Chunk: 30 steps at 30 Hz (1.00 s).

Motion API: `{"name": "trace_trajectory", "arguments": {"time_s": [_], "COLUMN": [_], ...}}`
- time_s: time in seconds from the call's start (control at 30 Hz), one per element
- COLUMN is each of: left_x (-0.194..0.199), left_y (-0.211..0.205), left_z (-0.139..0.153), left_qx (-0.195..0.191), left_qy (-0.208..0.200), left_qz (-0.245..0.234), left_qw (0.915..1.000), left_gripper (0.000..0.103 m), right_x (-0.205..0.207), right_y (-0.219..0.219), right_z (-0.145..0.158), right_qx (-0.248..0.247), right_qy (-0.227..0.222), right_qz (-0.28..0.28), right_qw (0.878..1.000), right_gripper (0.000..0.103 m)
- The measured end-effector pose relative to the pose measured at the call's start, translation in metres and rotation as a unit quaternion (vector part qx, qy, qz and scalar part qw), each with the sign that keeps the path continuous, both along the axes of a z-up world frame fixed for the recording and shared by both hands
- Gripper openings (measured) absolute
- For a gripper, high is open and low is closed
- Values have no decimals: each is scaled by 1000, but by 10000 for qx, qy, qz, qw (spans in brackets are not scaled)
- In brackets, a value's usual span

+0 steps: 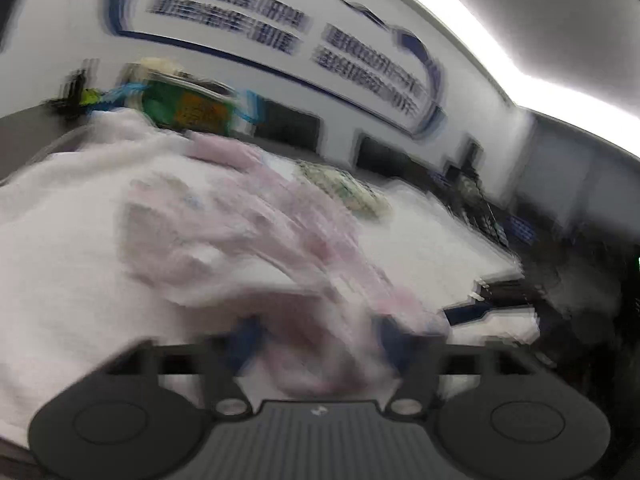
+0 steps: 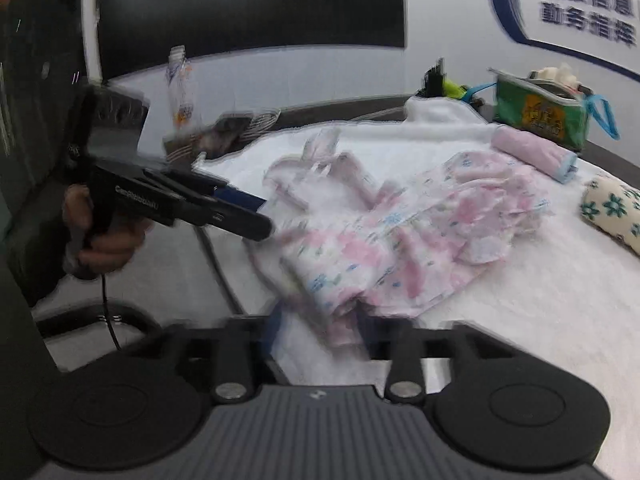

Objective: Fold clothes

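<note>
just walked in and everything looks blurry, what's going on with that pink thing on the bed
A person is folding a small pink flowered garment on a white-covered surface, holding a gripper in each hand. The left gripper, held in the person's hand, reaches the garment's left edge. The right gripper has the near edge between its fingers. The garment is still bunched, not folded flat. A rolled pink cloth, a flowered roll and a green bag sit behind it.

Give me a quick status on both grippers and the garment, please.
Left gripper at the pink floral garment, grip too blurred to call. Right gripper at its near edge, grip unclear. Rolled pink cloth and green bag lie beyond.
</note>
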<state>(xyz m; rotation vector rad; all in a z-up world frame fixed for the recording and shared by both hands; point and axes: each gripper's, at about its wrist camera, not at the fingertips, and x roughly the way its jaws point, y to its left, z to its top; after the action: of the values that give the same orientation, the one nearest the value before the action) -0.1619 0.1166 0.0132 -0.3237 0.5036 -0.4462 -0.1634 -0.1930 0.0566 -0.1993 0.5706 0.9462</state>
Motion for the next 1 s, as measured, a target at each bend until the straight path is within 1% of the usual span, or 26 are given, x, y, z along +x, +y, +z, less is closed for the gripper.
{"name": "trace_trajectory", "arguments": {"time_s": [0.03, 0.07, 0.1, 0.2, 0.23, 0.3, 0.33, 0.37, 0.4, 0.43, 0.47, 0.53, 0.57, 0.6, 0.63, 0.67, 0.7, 0.73, 0.77, 0.8, 0.83, 0.87, 0.9, 0.93, 0.97, 1.0], "left_x": [8, 15, 26, 61, 70, 79, 83, 83, 81, 77, 72, 58, 54, 53, 57, 63, 71, 81, 90, 95, 96, 94, 92, 87, 81, 75], "left_y": [9, 18, 22, 21, 16, 7, 3, 0, -2, -6, -10, -20, -26, -33, -41, -49, -57, -66, -73, -77, -77, -75, -72, -67, -61, -55], "left_z": [2, 5, 6, 4, 2, -1, -2, -1, 1, 4, 9, 23, 29, 33, 33, 31, 25, 16, 6, -4, -9, -12, -11, -9, -6, -3], "left_qx": [-101, -202, -250, -233, -169, -93, -62, -131, -276, -358, -393, -255, -177, -113, -28, 77, 253, 481, 674, 777, 768, 711, 640, 556, 470, 385], "left_qy": [85, 170, 289, 748, 935, 1012, 1010, 986, 946, 790, 550, 40, -152, -210, -131, -4, 164, 364, 549, 694, 713, 655, 624, 560, 455, 351], "left_qz": [327, 653, 877, 1265, 1322, 1302, 1274, 1173, 1018, 864, 711, 369, 124, -117, -267, -363, -398, -389, -398, -451, -498, -524, -585, -660, -726, -792], "left_qw": [9994, 9975, 9954, 9889, 9867, 9863, 9867, 9881, 9899, 9925, 9952, 9990, 9997, 9996, 9996, 9993, 9988, 9974, 9954, 9935, 9932, 9939, 9943, 9947, 9952, 9955], "left_gripper": [79, 79, 79, 79, 77, 62, 29, 0, 3, 2, 3, 3, 3, 3, 4, 9, 9, 12, 19, 23, 27, 33, 38, 52, 67, 73], "right_x": [4, 14, 25, 57, 67, 88, 99, 100, 100, 101, 97, 83, 76, 68, 64, 61, 60, 59, 62, 65, 68, 70, 70, 68, 66, 66], "right_y": [-8, -4, -1, 8, 11, 17, 20, 26, 33, 40, 43, 42, 38, 34, 30, 26, 24, 22, 23, 24, 24, 23, 19, 12, 7, 2], "right_z": [7, 5, 4, 0, -1, -3, -5, -9, -11, -14, -15, -6, -1, 3, 6, 8, 5, 2, -2, -8, -11, -14, -13, -11, -6, -1], "right_qx": [286, 354, 421, 623, 690, 823, 885, 864, 760, 660, 619, 716, 799, 881, 939, 969, 944, 915, 833, 700, 582, 518, 557, 650, 751, 843], "right_qy": [-77, -3, 70, 290, 363, 509, 576, 547, 570, 590, 576, 359, 280, 205, 223, 253, 317, 381, 463, 531, 573, 586, 550, 468, 358, 254], "right_qz": [-221, -402, -583, -1123, -1303, -1660, -1820, -1693, -1609, -1523, -1410, -1218, -1114, -1014, -965, -978, -1001, -1024, -1057, -1153, -1226, -1277, -1315, -1332, -1363, -1394], "right_qw": [9993, 9986, 9974, 9913, 9884, 9814, 9776, 9802, 9824, 9844, 9864, 9893, 9902, 9907, 9906, 9902, 9900, 9898, 9898, 9894, 9891, 9887, 9882, 9879, 9872, 9863], "right_gripper": [68, 70, 70, 71, 71, 70, 66, 46, 34, 9, 5, 5, 5, 5, 5, 5, 5, 6, 8, 10, 15, 26, 32, 44, 52, 53]}}
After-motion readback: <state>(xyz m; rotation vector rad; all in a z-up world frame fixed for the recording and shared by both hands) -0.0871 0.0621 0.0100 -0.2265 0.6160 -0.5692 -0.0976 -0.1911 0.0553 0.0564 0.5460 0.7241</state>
